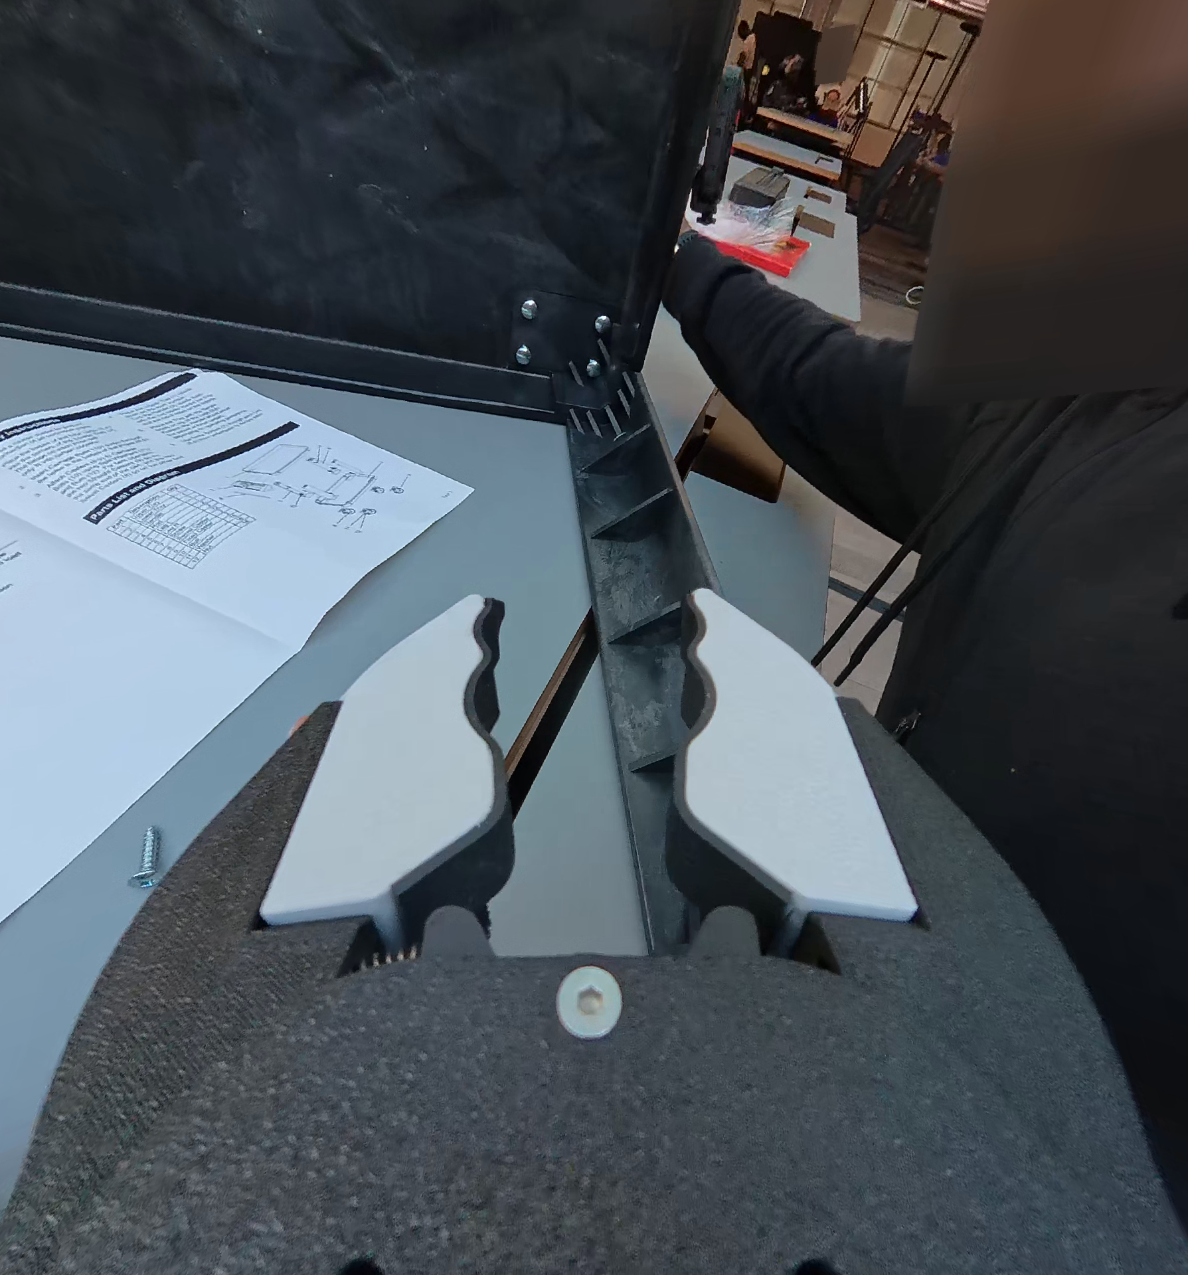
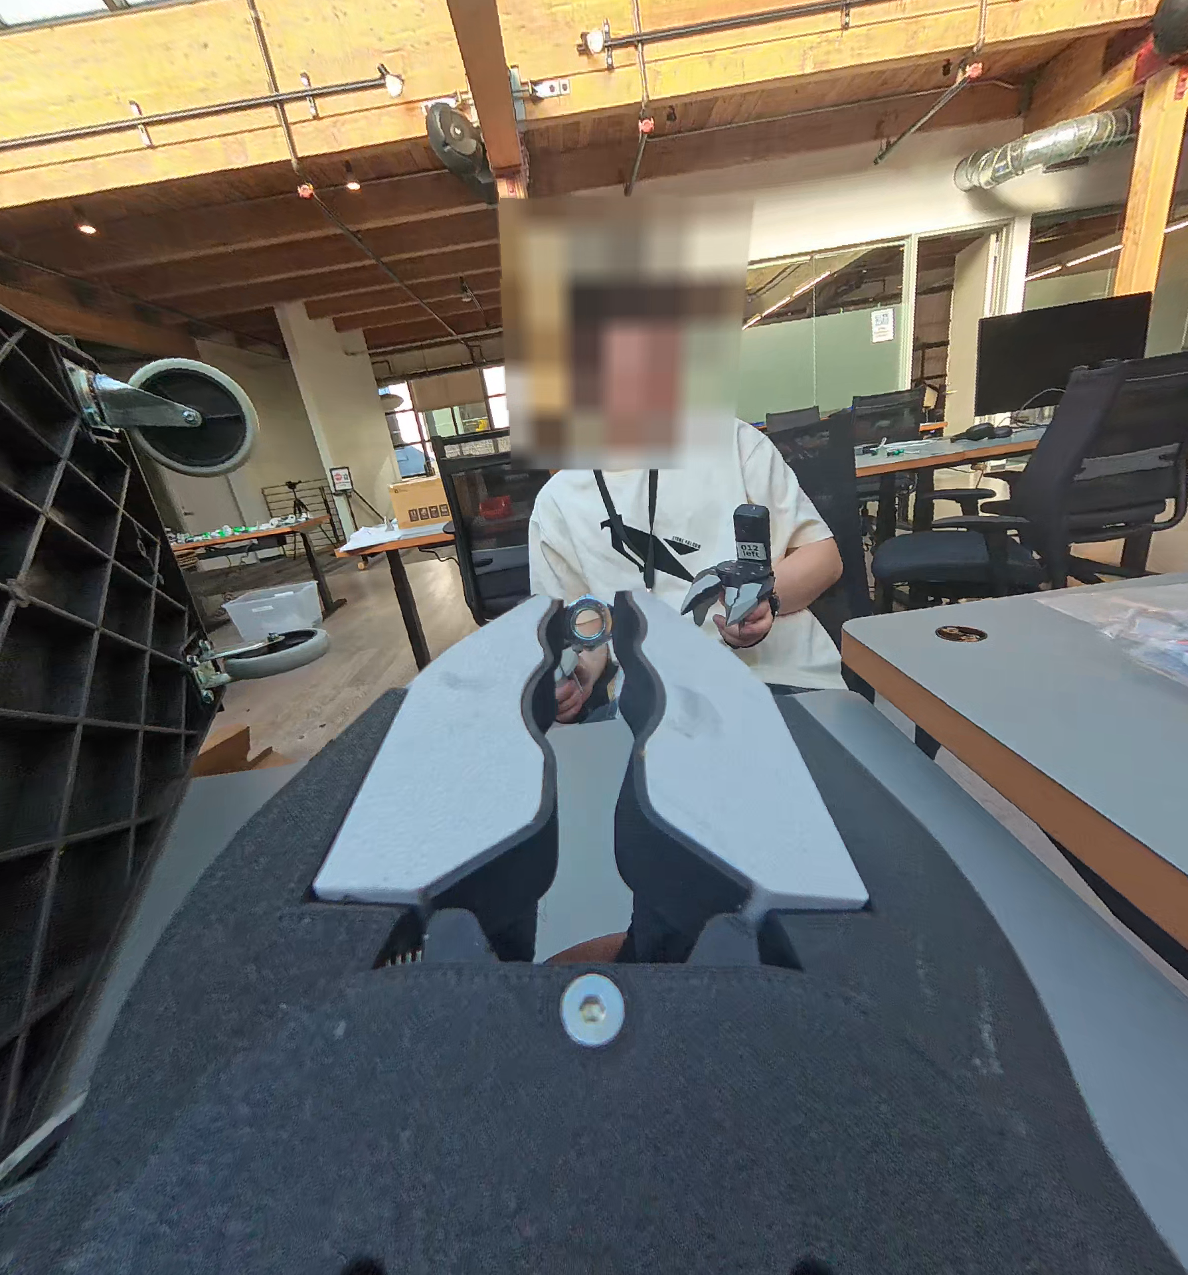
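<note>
Left wrist view: the left gripper [image 1: 594, 662] hangs wide open over the grey table [image 1: 494, 497] and holds nothing. A black ribbed plastic rail [image 1: 636, 552] runs from 12 o'clock down between its fingers, nearer the right one, along the table's right edge. At 11 o'clock a black panel [image 1: 301, 152] stands upright, with a screwed corner bracket [image 1: 563, 338]. An unfolded instruction sheet [image 1: 163, 552] lies at 9 o'clock and a loose screw [image 1: 147, 857] at 8 o'clock. A person's dark sleeve [image 1: 784, 366] reaches to the panel's edge at 1 o'clock. Bare table lies between the sheet and the rail.

Right wrist view: the right gripper [image 2: 587, 624] is nearly closed on a shiny metal ring-shaped part [image 2: 587, 623] at its tips. At 9 o'clock a black gridded platform [image 2: 46, 621] stands on edge with two caster wheels [image 2: 194, 417]. At 12 o'clock a seated person holds another gripper [image 2: 732, 593]. A second table [image 2: 1060, 704] lies at 3 o'clock, with a gap between the tables.
</note>
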A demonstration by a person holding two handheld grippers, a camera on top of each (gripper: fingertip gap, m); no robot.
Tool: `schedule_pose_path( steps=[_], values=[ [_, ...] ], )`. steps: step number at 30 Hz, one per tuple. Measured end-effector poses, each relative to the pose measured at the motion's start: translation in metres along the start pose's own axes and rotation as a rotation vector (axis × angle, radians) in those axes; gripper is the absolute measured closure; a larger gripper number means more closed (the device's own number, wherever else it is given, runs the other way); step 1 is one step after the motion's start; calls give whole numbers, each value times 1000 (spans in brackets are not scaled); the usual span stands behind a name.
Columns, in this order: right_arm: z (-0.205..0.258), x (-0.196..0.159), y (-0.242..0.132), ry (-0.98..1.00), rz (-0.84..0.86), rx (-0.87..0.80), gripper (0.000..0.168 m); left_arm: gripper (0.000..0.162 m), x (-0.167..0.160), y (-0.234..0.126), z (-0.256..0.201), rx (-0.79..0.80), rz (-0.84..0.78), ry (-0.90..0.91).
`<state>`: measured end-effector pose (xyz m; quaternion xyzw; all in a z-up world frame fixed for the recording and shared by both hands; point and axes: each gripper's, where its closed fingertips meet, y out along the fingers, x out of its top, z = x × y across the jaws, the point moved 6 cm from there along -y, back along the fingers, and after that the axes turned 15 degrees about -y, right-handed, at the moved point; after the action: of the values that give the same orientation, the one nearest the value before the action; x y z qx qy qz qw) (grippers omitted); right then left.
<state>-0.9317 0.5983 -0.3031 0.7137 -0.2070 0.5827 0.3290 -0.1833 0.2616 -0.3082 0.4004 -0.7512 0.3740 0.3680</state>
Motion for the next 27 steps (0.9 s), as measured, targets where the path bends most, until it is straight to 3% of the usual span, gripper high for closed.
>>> schedule_pose_path(
  steps=[14, 27],
  values=[
    [18, -41, 62, 25, -81, 63, 156, 111, 2, 35, 9, 96, 57, -12],
    [20, -44, 72, -57, -65, 68, 155, 111, -9, 55, 9, 103, 85, -22]
  ],
)
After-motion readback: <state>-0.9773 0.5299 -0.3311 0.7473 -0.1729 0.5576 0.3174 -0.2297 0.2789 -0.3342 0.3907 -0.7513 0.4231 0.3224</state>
